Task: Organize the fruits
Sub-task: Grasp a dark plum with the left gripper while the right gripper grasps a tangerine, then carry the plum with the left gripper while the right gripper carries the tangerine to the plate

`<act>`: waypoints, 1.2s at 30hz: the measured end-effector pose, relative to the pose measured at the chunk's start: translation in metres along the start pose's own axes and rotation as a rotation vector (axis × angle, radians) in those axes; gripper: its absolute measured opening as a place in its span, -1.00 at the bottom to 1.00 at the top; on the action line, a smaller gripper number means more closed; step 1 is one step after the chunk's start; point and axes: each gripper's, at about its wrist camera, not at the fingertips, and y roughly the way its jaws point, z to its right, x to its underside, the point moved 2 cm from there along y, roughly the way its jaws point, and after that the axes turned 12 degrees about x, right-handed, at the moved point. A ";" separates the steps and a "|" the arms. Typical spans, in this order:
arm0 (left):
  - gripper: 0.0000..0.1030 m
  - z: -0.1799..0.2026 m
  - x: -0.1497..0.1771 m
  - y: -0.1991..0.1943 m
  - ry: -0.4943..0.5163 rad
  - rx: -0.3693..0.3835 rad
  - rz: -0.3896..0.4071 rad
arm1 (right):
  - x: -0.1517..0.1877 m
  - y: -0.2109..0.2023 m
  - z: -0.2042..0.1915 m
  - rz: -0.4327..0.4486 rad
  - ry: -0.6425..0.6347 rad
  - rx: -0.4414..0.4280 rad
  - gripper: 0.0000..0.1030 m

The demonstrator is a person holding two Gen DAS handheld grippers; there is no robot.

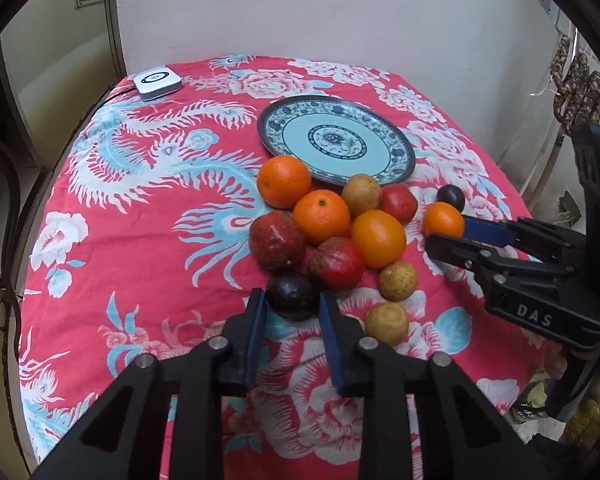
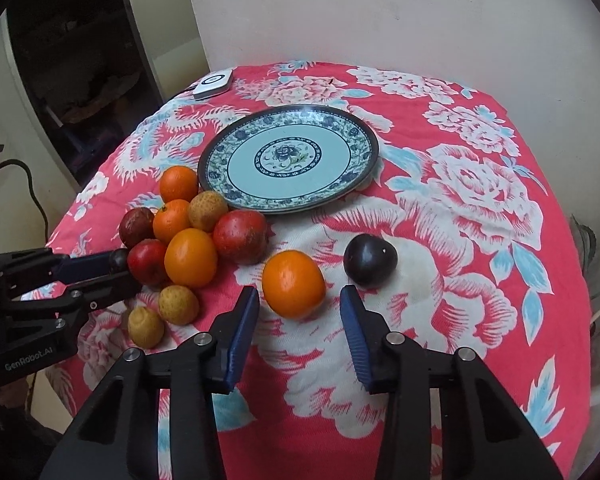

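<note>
Our left gripper (image 1: 293,304) brackets a dark plum (image 1: 293,295), jaws not quite closed. Our right gripper (image 2: 299,304) gapes wide before a lone orange (image 2: 293,283). Beyond, the fruit pile (image 1: 324,222) touches the bare plate (image 2: 220,162).

Four oranges (image 1: 284,181) (image 1: 321,214) (image 1: 378,238) (image 2: 293,284); three red apples (image 1: 277,240) (image 1: 336,263) (image 1: 398,202); three yellow-brown fruits (image 1: 361,195) (image 1: 397,281) (image 1: 387,323); two dark plums (image 1: 293,296) (image 2: 370,260); one patterned plate (image 1: 396,152); one white device (image 1: 158,84); two grippers (image 1: 293,312) (image 2: 299,308).
</note>
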 end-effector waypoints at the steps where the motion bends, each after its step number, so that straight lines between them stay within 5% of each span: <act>1: -0.46 0.000 0.000 0.000 0.000 0.001 0.000 | -0.001 0.000 0.000 0.001 0.000 -0.001 -0.28; 20: -0.48 0.006 -0.013 -0.023 0.017 0.028 0.050 | -0.005 -0.023 -0.002 0.052 0.011 -0.031 -0.38; 36: -0.48 0.005 -0.059 -0.016 0.025 0.049 0.084 | -0.041 -0.024 0.004 0.073 0.024 -0.034 -0.38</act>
